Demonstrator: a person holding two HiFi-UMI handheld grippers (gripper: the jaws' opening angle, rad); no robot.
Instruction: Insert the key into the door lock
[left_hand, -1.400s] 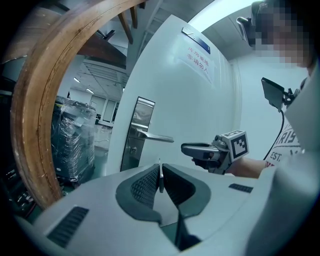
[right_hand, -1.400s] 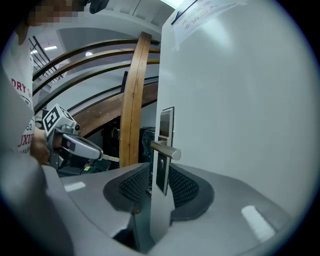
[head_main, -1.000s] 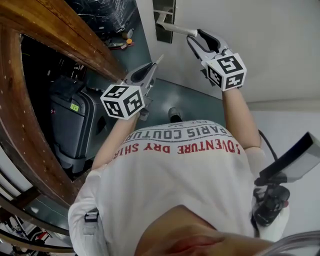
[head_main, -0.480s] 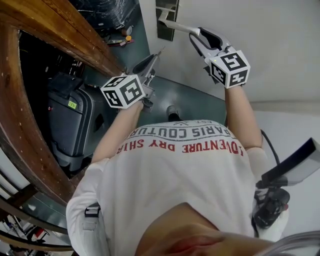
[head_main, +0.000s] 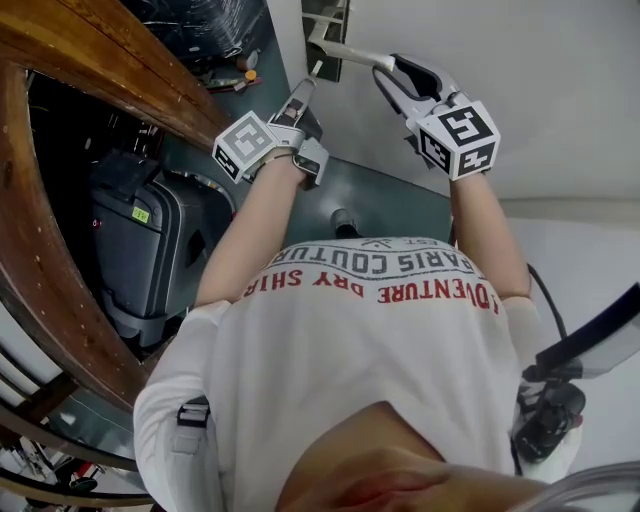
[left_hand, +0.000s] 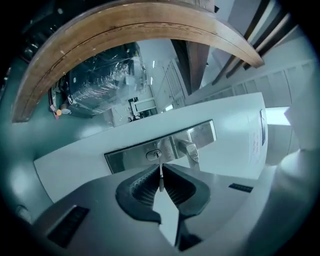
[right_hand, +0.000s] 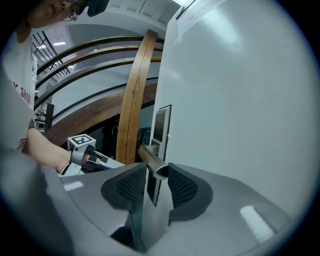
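Left claw (left_hand: 161, 186) is pinching the key (left_hand: 160, 171) by its head, pads closed on it, with the thin blade sticking out past the tips. Right claw (right_hand: 156, 181) is clamping the end of the door handle (right_hand: 151, 159) and is not carrying the key, so the coming move is a job for the left hand.

The relation that matters: in the left gripper view the keyhole (left_hand: 155, 154) is sitting straight ahead of the key tip, on the far side of it, in the metal lock plate (left_hand: 127, 161) on the white door (left_hand: 235, 145). The key's long axis is running along the claw's own line and aiming at the keyhole, perhaps a touch to its right. The blade is showing edge-on, and the slot is looking roughly lined up with it. The handle root is lying to the right of the keyhole on the same plate, clear of the key's path.

Tip and slot are looking very near each other. Whether the tip is already touching or entering the slot is hard to tell, as the head view is too small there.

Judging by this, the key is not yet seated. The push needs to go straight far along the blade's axis, with only slight sideways correction.
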